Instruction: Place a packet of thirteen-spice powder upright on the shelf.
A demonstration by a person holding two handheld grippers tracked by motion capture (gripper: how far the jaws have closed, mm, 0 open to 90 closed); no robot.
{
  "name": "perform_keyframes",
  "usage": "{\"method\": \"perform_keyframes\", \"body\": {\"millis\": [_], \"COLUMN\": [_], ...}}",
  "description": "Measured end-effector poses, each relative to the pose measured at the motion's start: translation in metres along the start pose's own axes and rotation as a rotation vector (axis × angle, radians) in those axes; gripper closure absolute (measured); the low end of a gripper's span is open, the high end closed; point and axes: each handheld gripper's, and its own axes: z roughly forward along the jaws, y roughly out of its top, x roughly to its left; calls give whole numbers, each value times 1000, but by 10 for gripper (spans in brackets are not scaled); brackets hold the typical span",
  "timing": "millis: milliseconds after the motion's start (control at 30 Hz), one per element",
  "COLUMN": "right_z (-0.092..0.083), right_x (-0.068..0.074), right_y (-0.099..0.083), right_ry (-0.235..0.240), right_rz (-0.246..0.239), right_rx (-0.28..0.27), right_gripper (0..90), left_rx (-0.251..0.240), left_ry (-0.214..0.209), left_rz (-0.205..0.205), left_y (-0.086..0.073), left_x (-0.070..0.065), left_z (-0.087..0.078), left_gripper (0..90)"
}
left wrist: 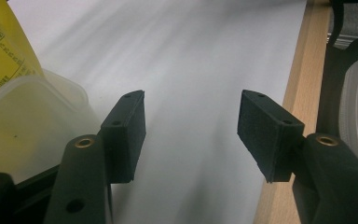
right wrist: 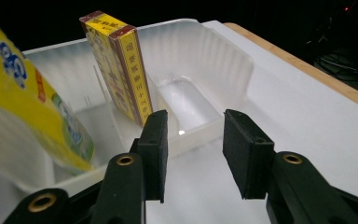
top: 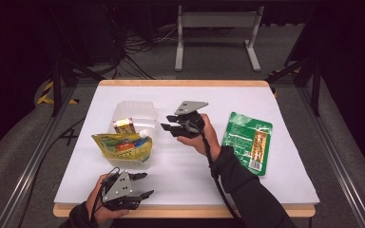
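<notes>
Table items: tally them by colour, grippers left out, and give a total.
Yellow: 2, the yellow pouch and the small yellow box
Green: 1, the green packet
Clear: 1, the clear plastic container
Total: 4

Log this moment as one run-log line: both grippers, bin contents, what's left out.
right gripper: open, empty, beside bin | left gripper: open, empty | clear bin: yellow box, yellow pouch | green packet: on table

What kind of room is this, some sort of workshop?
Probably a lab or recording studio rather than a home: a white table with metal rails beside it, dark curtains around, loose cables on the floor, and a person working handheld grippers over a clear plastic tray.
</notes>
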Motion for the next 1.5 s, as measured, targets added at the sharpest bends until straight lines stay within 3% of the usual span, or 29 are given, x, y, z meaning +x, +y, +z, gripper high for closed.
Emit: {"method": "perform_keyframes", "body": {"millis": [200, 400, 467, 533, 733, 967, 1067, 1167, 1233, 1267, 1467, 1500], "right_z": [-40, -89, -96, -112, -153, -188, -200, -210, -211, -210, -206, -205], "right_x": [-18, -42, -46, -54, -69, -103, -118, -134, -138, -142, -146, -148], "right_y": [-18, -55, -61, -73, -104, -147, -163, -178, -184, -188, -194, -196], "right_ry": [-57, -129, -139, -177, -292, -417, -440, -439, -445, -425, -402, -385], "right_rz": [28, 68, 81, 103, 92, 186, 254, 360, 387, 414, 462, 490], "right_rx": [15, 45, 44, 58, 106, 163, 156, 121, 121, 118, 124, 112], "right_gripper": [585, 547, 547, 528, 463, 375, 353, 314, 305, 295, 251, 248], "left_rx": [-1, -3, -5, -1, 11, 10, 13, 13, 9, 10, 11, 9], "left_ry": [-6, -22, -24, -26, -28, -33, -38, -41, -44, -46, -58, -58], "left_rz": [-8, -24, -31, -37, -30, -26, -18, -21, -23, -20, -16, -14], "left_y": [2, 3, 3, 4, 7, 8, 7, 5, 6, 6, 10, 11], "left_x": [-1, -1, -1, -1, -3, -1, 0, 0, 0, 0, -4, -5], "left_z": [2, 5, 5, 7, 11, 13, 13, 13, 13, 13, 16, 17], "left_gripper": [423, 424, 426, 427, 415, 402, 402, 401, 401, 401, 392, 392]}}
